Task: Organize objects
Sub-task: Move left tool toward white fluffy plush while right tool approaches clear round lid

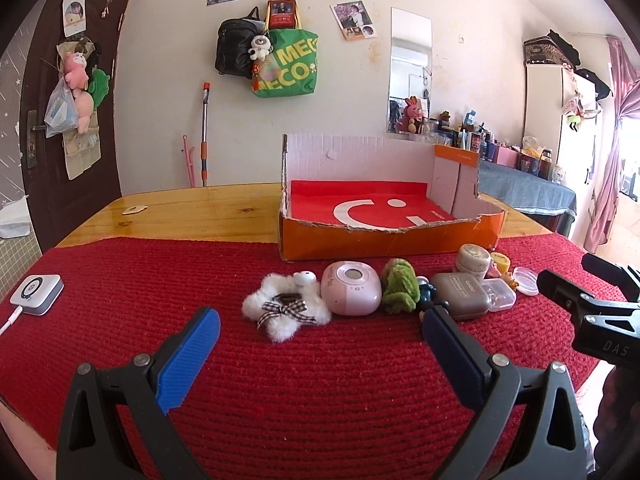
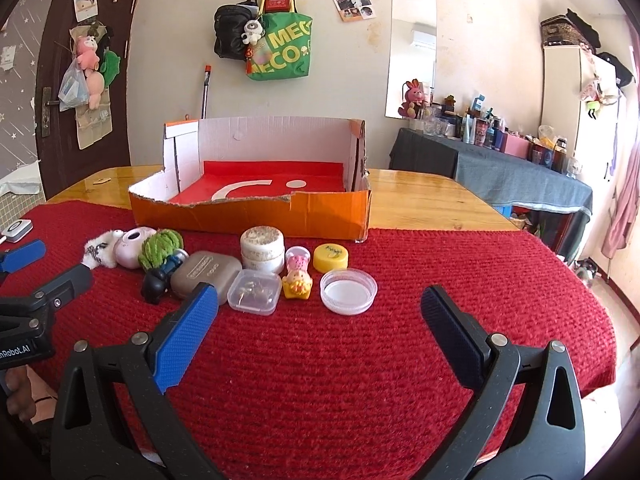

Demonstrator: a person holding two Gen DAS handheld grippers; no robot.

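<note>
Clear plastic box [image 2: 253, 293] just ahead of the right gripper [image 2: 320, 312], whose wide-open jaws hold nothing like the left gripper's [image 1: 320, 330], may skid into crowded neighbours if nudged.

Wide-open left gripper [image 1: 320, 332] hovers over the mat [image 1: 160, 272]; fluffy toy [image 1: 286, 312] just ahead, box [image 1: 384, 216] beyond.
</note>
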